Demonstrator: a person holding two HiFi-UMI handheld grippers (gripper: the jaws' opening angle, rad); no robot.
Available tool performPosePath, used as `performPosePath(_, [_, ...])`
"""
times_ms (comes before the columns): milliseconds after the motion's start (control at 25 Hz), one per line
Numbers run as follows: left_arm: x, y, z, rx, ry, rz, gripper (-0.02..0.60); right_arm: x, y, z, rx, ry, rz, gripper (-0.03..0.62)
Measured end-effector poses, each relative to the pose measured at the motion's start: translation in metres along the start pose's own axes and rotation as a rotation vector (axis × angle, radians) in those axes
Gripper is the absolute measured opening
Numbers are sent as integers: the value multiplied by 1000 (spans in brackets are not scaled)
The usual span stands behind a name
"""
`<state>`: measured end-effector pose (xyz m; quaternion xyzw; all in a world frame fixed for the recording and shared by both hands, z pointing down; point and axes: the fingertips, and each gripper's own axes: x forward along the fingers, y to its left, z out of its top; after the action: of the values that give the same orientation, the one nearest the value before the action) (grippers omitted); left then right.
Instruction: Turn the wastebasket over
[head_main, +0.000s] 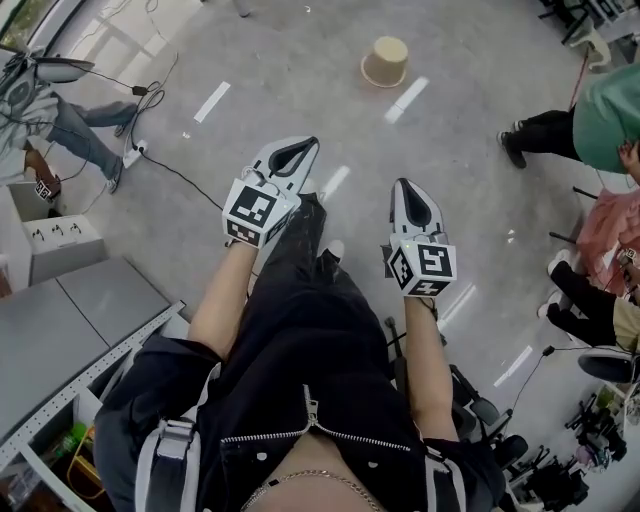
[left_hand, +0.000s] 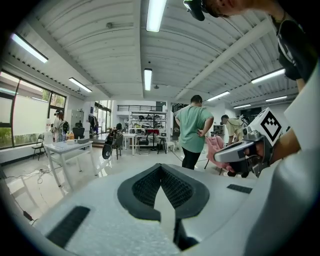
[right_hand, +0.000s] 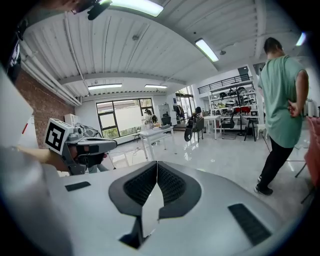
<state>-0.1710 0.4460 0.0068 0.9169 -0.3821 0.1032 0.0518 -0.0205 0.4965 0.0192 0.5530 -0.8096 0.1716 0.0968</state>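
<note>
A tan wastebasket (head_main: 385, 61) stands on the grey floor far ahead in the head view, its closed end up. My left gripper (head_main: 308, 143) and right gripper (head_main: 402, 184) are held out side by side, well short of it. Both are shut with nothing between their jaws. Neither gripper view shows the wastebasket. The left gripper view looks across the room past its closed tips (left_hand: 161, 166), with the right gripper (left_hand: 235, 152) at its right. From the right gripper view, past its own closed tips (right_hand: 156, 163), the left gripper (right_hand: 95, 145) shows at the left.
A person in a green shirt (head_main: 605, 115) stands at the right, near a pink chair (head_main: 612, 228). Another person (head_main: 60, 125) crouches at the left by a cable and power strip (head_main: 133, 152). A grey cabinet (head_main: 70, 330) is at lower left. White tables (left_hand: 67, 147) stand further off.
</note>
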Motion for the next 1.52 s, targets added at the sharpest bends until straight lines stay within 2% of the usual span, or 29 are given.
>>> performPosePath(160, [38, 36, 3, -17, -18, 3, 5, 41, -19, 14, -18, 1, -12, 11])
performPosePath(280, [69, 53, 7, -29, -20, -23, 5, 69, -29, 25, -22, 16, -22, 11])
performPosePath(480, [120, 102, 31, -14, -41, -78, 5, 130, -39, 69, -34, -6, -43, 11])
performPosePath(920, [181, 177, 47, -15, -45, -155, 5, 217, -53, 108, -28, -11, -105, 11])
performPosePath(1360, [232, 192, 50, -30, -31, -209, 5, 247, -85, 124, -19, -7, -154, 11])
performPosePath(1520, [251, 196, 47, -29, -11, -214, 5, 262, -98, 127, -12, -5, -146, 11])
